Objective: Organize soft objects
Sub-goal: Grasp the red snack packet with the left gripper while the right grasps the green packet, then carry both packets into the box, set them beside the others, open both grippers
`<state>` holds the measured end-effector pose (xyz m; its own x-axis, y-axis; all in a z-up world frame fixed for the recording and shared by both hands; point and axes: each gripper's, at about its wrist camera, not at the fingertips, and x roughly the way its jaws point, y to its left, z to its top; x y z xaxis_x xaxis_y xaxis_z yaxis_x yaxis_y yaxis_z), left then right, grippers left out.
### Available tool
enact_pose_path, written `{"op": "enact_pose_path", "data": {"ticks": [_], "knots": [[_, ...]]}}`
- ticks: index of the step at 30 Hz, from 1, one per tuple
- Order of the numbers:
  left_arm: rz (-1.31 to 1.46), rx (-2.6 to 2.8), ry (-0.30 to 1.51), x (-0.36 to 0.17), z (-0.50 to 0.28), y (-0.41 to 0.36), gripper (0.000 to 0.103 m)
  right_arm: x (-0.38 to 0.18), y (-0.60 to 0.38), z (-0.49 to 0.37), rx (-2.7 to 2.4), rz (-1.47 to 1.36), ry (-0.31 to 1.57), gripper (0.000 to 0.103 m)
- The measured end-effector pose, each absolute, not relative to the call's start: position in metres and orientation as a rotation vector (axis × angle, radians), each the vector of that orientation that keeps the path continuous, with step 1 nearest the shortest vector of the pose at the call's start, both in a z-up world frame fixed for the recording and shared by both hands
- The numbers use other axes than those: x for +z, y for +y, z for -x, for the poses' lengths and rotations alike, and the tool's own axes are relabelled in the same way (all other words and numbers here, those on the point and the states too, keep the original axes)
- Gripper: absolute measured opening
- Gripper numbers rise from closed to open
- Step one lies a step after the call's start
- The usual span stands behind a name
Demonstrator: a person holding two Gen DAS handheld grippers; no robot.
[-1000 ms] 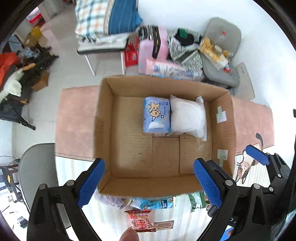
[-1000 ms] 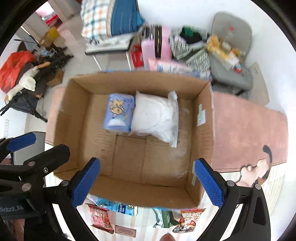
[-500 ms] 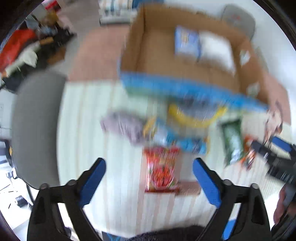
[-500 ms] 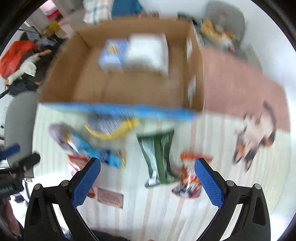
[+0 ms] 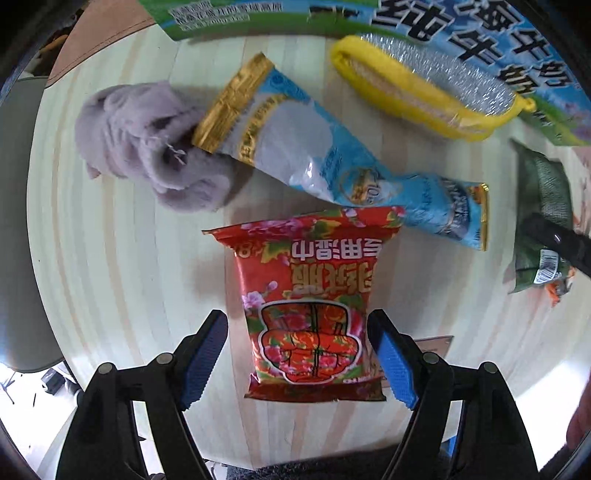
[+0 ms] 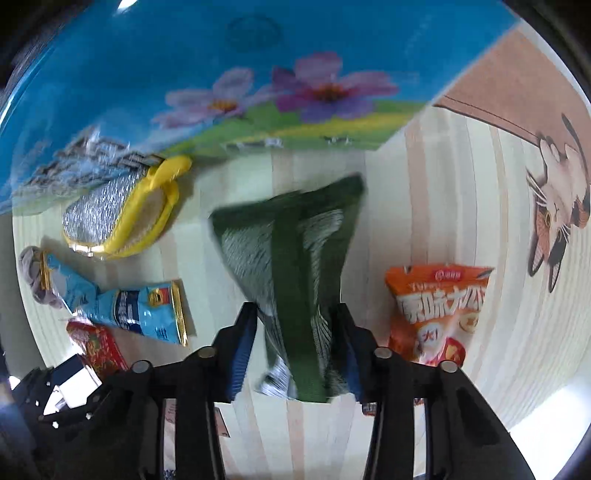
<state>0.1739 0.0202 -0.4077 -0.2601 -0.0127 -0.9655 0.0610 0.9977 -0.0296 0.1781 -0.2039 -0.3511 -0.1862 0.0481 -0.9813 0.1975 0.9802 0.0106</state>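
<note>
Left gripper [image 5: 297,354] low over the pale striped table [image 5: 122,266], jaws spread wide on either side of the red flowered packet [image 5: 310,306], right pad close against the packet's edge, left pad standing a little off it; not closed on it. Packet lying flat, printed side up, lettering upside down in this view. Just beyond it, a light blue pouch with gold ends [image 5: 332,158] lying on a slant, its lower end touching the red packet's top corner, its upper gold end resting on a crumpled lilac cloth [image 5: 140,140]. Farther back, a yellow-rimmed silver scrubber [image 5: 424,88] tight against the printed side of a carton [image 5: 461,22]. Right gripper [image 6: 293,354] astride the lower part of a dark green packet [image 6: 291,251], jaws partly narrowed, pads close on both sides of the packet; actual contact blurred, cannot tell whether gripped. Green packet lying on the table between the scrubber [image 6: 114,214] and an orange snack bag [image 6: 439,310], the orange bag just beside the right finger. In the right wrist view, blue pouch [image 6: 122,306] and red packet [image 6: 98,343] well off to the left. Cat drawing [image 6: 554,206] printed on the cloth at the far right.
</note>
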Motion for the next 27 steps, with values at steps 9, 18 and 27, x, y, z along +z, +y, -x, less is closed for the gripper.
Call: {"op": "enact_pose_path", "data": {"ticks": [9,18,27], "knots": [[-0.032,-0.037,1.816,-0.427,-0.167,0.028,0.076,-0.352,-0.203,-0.127,-0.095,-0.326,1.828,0.039],[-0.059,-0.044,1.778,-0.407,-0.165,0.022,0.045,-0.374,-0.208,-0.117,-0.115,-0.305,1.836,0.044],[-0.026,-0.07,1.743,-0.372,-0.127,0.036,0.043,-0.342,-0.175,-0.11,-0.049,-0.343,1.803,0.032]]}}
